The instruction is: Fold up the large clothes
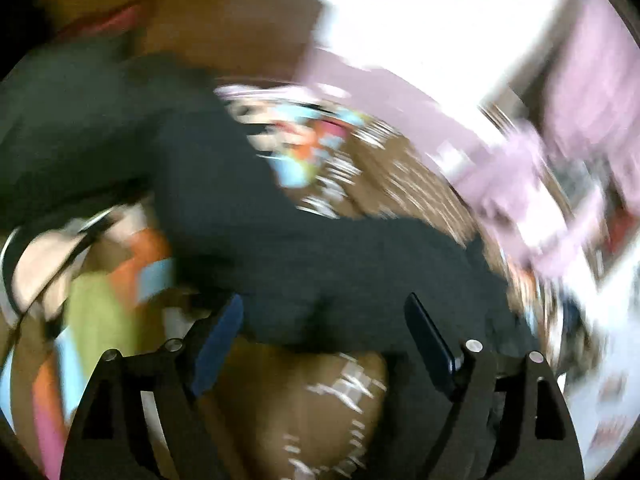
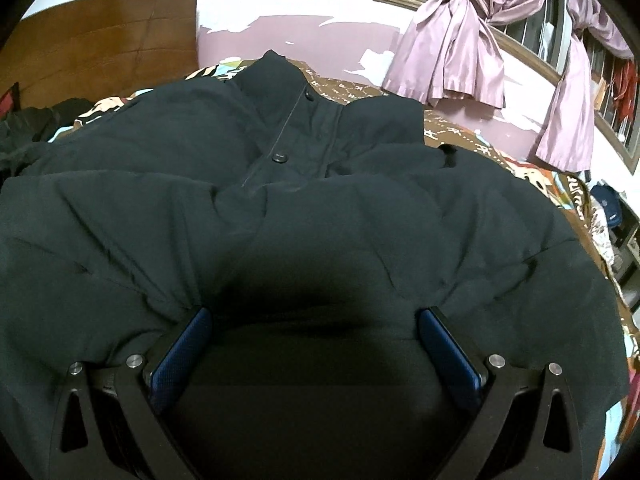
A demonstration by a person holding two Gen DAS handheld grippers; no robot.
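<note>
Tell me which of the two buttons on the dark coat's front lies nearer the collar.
The upper button, just below the stand-up collar of the coat. The other button sits lower down the placket, closer to the right claw.

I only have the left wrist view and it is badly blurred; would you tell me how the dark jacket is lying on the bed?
Observer: In the right wrist view the dark jacket lies spread across the patterned bedspread, collar toward the far wall.
Operator: Thank you. Is its front fastened?
Observer: It looks closed, with two buttons showing.
Operator: And the right gripper?
Observer: The right gripper is open, fingers wide apart with jacket fabric between them.
</note>
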